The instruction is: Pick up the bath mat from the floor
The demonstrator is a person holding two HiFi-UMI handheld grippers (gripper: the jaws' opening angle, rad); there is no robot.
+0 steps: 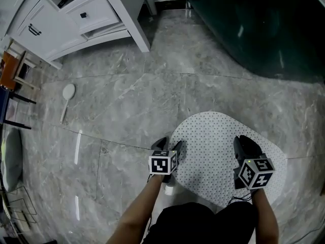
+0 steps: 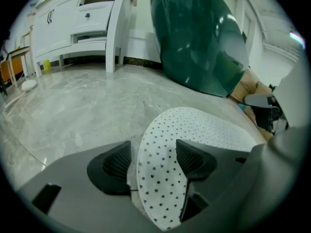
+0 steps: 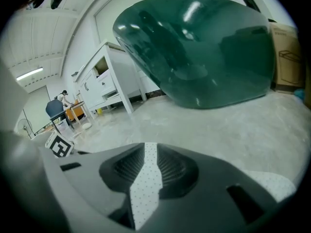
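White bath mat (image 1: 218, 146) edge inside left hand-held gripper (image 1: 170, 146).

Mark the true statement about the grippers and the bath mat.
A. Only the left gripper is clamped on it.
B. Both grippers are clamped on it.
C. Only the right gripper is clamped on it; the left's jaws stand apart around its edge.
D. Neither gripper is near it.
C: the right gripper has its pads pressed on a strip of the bath mat, while the left gripper has its jaws apart with the mat's edge between them.
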